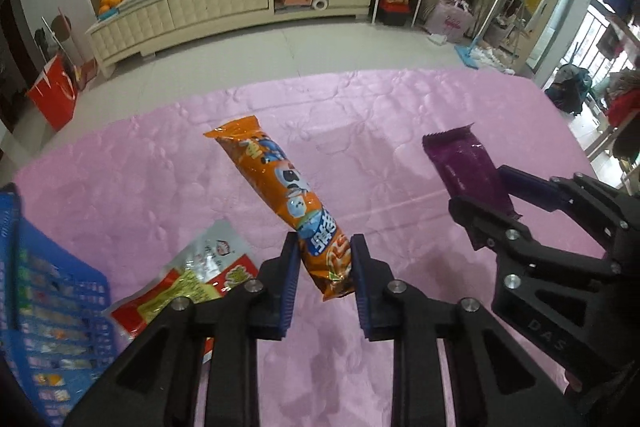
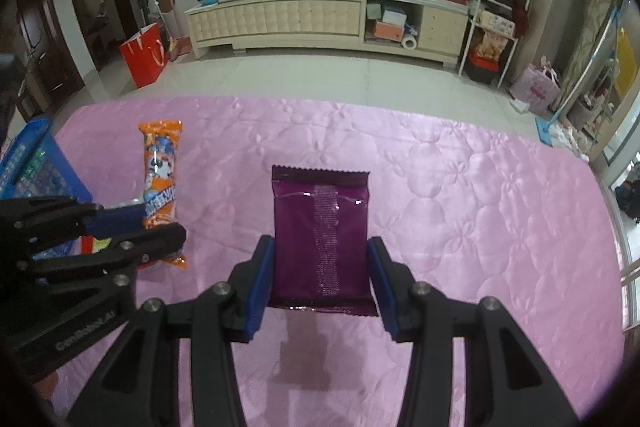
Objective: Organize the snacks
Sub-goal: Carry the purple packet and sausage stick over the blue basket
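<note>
My left gripper (image 1: 325, 263) is shut on the lower end of a long orange snack packet (image 1: 280, 195), which stands tilted up off the pink quilted cloth (image 1: 160, 187). The right wrist view shows the same orange packet (image 2: 160, 171) at the left, in the left gripper (image 2: 160, 231). My right gripper (image 2: 320, 275) is shut on a flat purple snack packet (image 2: 320, 227), gripped by its two side edges and held above the cloth. That purple packet (image 1: 464, 167) and the right gripper (image 1: 496, 203) also show at the right of the left wrist view.
A blue plastic basket (image 1: 48, 299) with several small packets stands at the left edge of the cloth. Beside it a red and silver snack bag (image 1: 192, 275) lies flat. Beyond the pink cloth (image 2: 480, 187) there is tiled floor, a long cream cabinet (image 2: 300, 15) and a red paper bag (image 2: 146, 57).
</note>
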A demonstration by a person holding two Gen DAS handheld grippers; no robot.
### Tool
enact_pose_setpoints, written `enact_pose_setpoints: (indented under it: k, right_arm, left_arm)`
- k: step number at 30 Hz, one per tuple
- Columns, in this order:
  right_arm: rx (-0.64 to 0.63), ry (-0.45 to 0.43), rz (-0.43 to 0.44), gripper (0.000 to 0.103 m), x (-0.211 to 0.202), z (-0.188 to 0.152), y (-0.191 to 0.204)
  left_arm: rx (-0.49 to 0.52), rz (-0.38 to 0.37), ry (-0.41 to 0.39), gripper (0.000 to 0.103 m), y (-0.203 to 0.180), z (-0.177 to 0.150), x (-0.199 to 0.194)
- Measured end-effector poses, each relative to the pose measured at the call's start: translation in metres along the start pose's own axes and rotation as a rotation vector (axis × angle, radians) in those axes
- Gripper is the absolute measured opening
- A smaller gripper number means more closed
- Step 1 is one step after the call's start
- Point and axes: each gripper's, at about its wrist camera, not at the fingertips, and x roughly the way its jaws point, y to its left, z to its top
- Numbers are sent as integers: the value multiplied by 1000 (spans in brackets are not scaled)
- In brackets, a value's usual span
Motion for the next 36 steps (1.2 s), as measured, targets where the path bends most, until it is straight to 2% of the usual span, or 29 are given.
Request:
enact_pose_setpoints:
  k: [4,9,15,26,30,36]
  right_arm:
    - [-40,-38,-25,51,-24,1,11]
    - [-53,-52,-4,51,-52,2,30]
    - [-82,-105,3,51,-98,10,64]
    - [-153,-182,4,51,-158,15,131]
    - [-199,-191,0,51,-163,17,161]
    - [-206,-190,59,51,-165,17,199]
  left_arm:
    - [13,0,-45,22,3,-7,-32]
    - [49,3,-108,22,7,-22,-79]
    - [47,-6,-182,22,25,-34,-135]
    - [-11,21,-280,22,97,-75,-228]
    - [-31,34,-291,22,130,-92,-248]
    - [-40,51,-281,22,163,-115,-258]
